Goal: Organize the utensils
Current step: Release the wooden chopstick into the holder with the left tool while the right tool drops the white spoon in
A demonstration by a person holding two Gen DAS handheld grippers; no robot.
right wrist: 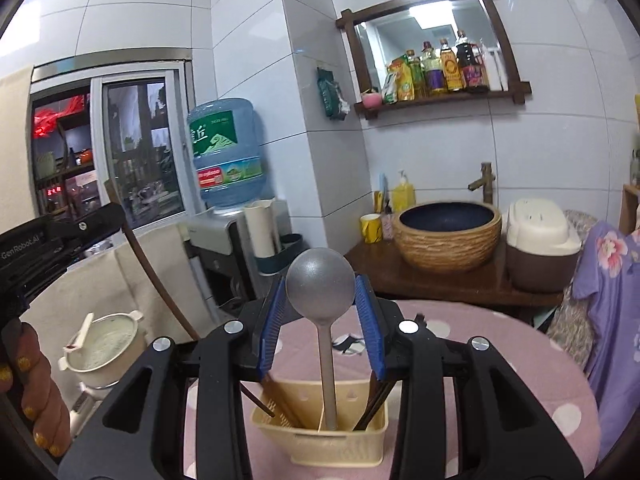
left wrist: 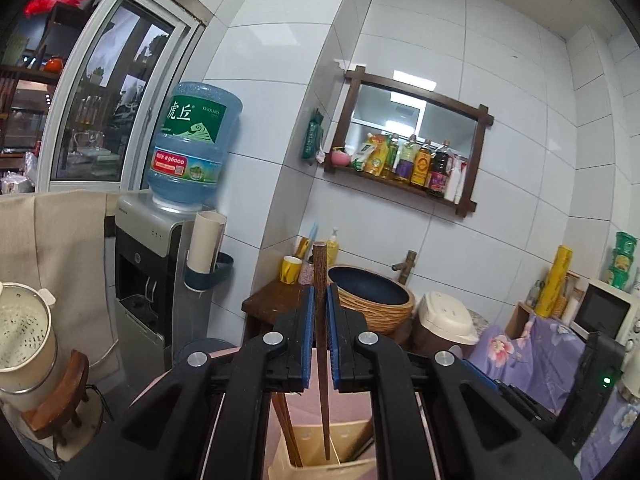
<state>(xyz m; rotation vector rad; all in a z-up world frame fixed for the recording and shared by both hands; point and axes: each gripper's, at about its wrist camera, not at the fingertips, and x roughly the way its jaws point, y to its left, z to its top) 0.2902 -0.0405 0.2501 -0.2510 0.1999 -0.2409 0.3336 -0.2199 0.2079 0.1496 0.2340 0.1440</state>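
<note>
Chopstick, left wrist view: clamped upright by left gripper, jaws narrow; tip over utensil basket directly below, long axis near vertical.
Spoon, right wrist view: bowl pinched in right gripper, handle hanging into basket's middle compartment on pink table.

Pale yellow caddy, perforated walls, at 6 o'clock in the right wrist view. Matte grey spoon, speckled bowl. Dark brown wooden chopstick, grained. Blue ribbed pads on black gripper frames. Pink tablecloth, white polka dots. Lilac cloth at 3 o'clock, pink flowers. Tan ridged basin, navy inside. Translucent blue water bottle, green label.
</note>
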